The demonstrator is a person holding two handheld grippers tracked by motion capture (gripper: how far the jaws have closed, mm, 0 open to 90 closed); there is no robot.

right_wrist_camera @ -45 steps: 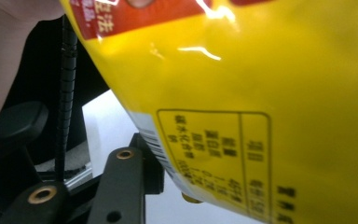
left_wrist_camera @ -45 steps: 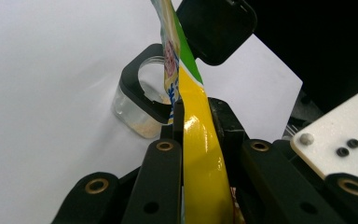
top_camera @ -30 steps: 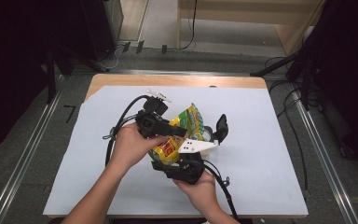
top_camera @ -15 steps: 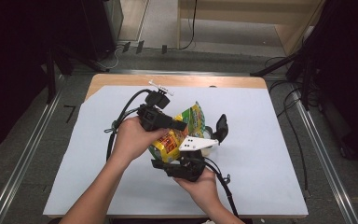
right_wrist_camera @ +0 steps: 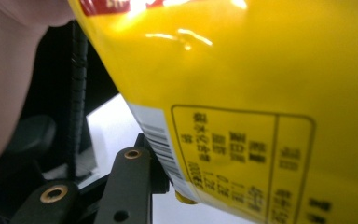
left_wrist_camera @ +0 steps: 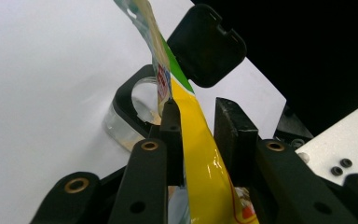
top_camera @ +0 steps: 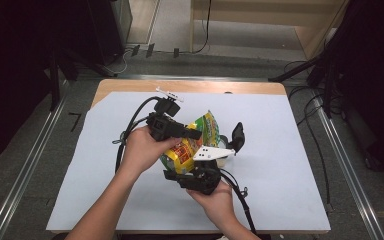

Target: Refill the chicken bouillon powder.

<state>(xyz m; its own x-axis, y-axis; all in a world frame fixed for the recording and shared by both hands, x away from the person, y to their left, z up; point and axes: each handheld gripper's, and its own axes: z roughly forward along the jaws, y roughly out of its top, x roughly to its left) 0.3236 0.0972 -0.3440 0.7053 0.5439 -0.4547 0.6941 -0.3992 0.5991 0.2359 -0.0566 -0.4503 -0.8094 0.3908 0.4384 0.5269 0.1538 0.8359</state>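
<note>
Black jaws of left gripper (left_wrist_camera: 198, 140) set narrow around yellow snack bag (top_camera: 192, 142), one pad against the film, the other just clear of it, a gap showing. Right gripper (top_camera: 200, 177) pressed up under the same bag; one jaw visible at the barcode edge in the right gripper view, grip impossible to tell. Bag (left_wrist_camera: 200, 154) held above the bench (top_camera: 290, 150), between both grippers, long axis tilted, green-printed top end pointing up and away toward the far side, yellow lower end down toward the right hand (top_camera: 217, 200). Left hand (top_camera: 142, 150) wrapped round its gripper at the bag's left. Clear round container (left_wrist_camera: 128, 116) with black ring on the white sheet beyond the jaws. Black cables trailing off both grippers.
</note>
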